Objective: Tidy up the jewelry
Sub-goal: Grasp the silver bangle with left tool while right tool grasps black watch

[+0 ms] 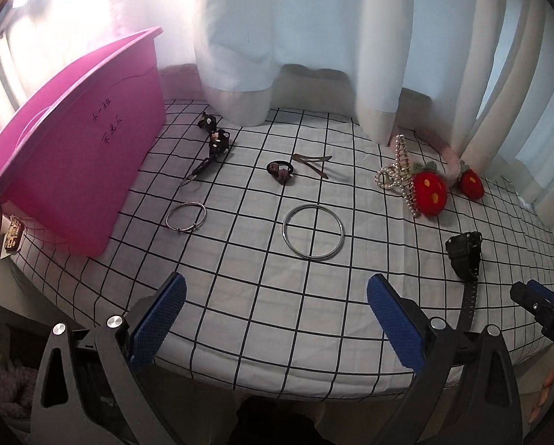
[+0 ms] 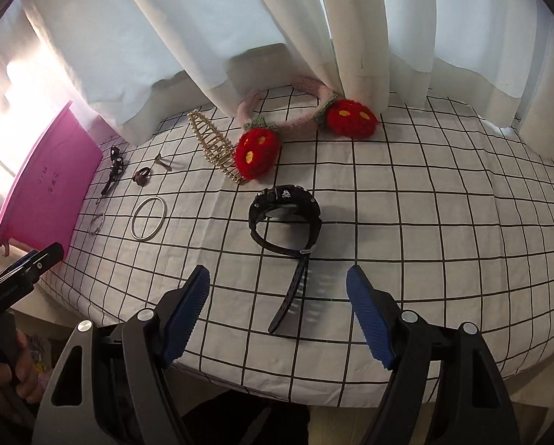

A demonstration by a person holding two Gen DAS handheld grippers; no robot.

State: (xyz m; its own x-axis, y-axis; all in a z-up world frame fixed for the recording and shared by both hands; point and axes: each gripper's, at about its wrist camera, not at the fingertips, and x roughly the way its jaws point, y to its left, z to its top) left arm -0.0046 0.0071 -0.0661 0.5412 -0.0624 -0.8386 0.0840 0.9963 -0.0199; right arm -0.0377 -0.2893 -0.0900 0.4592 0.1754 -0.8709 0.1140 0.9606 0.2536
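Observation:
Jewelry lies spread on a checked cloth. A large silver bangle (image 1: 313,231) (image 2: 148,218) lies ahead of my open, empty left gripper (image 1: 277,293). A smaller ring bracelet (image 1: 186,216), a dark hair tie (image 1: 280,171), a metal hairpin (image 1: 312,161) and a black bead clip (image 1: 214,144) lie further back. A black watch (image 2: 285,218) (image 1: 464,254) lies just ahead of my open, empty right gripper (image 2: 277,289). A pearl claw clip (image 2: 214,144) and a pink strawberry headband (image 2: 295,118) sit behind it.
A pink plastic bin (image 1: 73,155) (image 2: 47,181) stands at the left of the table. White curtains (image 1: 314,37) hang along the back edge. The checked tablecloth (image 2: 425,222) ends at the near edge below both grippers.

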